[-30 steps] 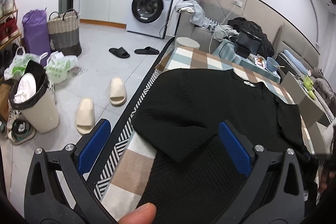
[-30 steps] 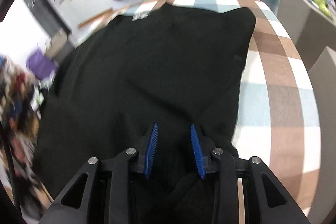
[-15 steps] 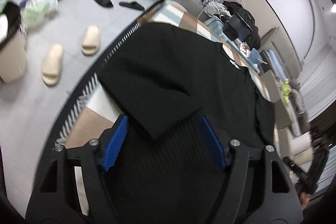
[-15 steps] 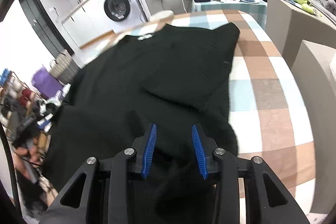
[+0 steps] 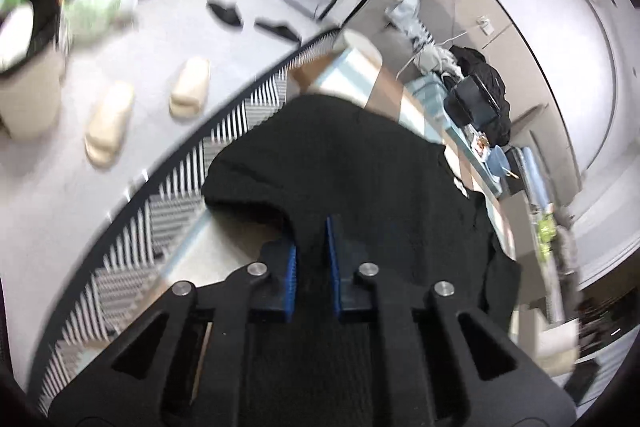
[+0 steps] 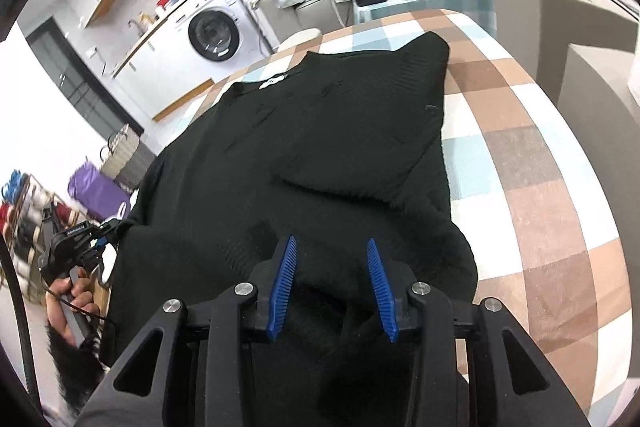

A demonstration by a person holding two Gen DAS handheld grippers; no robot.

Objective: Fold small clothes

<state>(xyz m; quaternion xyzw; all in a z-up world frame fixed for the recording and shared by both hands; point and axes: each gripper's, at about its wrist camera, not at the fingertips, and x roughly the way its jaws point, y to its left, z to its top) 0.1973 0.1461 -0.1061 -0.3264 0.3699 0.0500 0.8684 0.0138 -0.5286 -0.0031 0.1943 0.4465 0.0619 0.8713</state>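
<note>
Black sweater [image 6: 320,131]: lies spread on the checked tablecloth [image 6: 532,163], neck label toward the far end, right sleeve folded in over the body.

Left gripper [image 5: 311,227]: clenched on the near left edge of the sweater, black cloth pinched between the blue pads [image 5: 289,275]. A second ago its jaws stood wide apart above the cloth; half a second ago they were half closed over the folded left sleeve; now they are pressed together on the fabric. The view has dropped closer to the sweater and tilted, and it is blurred.

Right gripper [image 6: 332,247]: partly closed on a bunched fold of the sweater at its near right corner, the cloth rising between the pads. Its gap is about the same as before; the hold matches the earlier frames.

Left hand [image 6: 72,299]: seen at the left edge of the right wrist view, wrapped round the handle of its gripper.

Floor items: washing machine [image 6: 216,31], beige slippers [image 5: 148,111], bin [image 5: 28,67].
</note>
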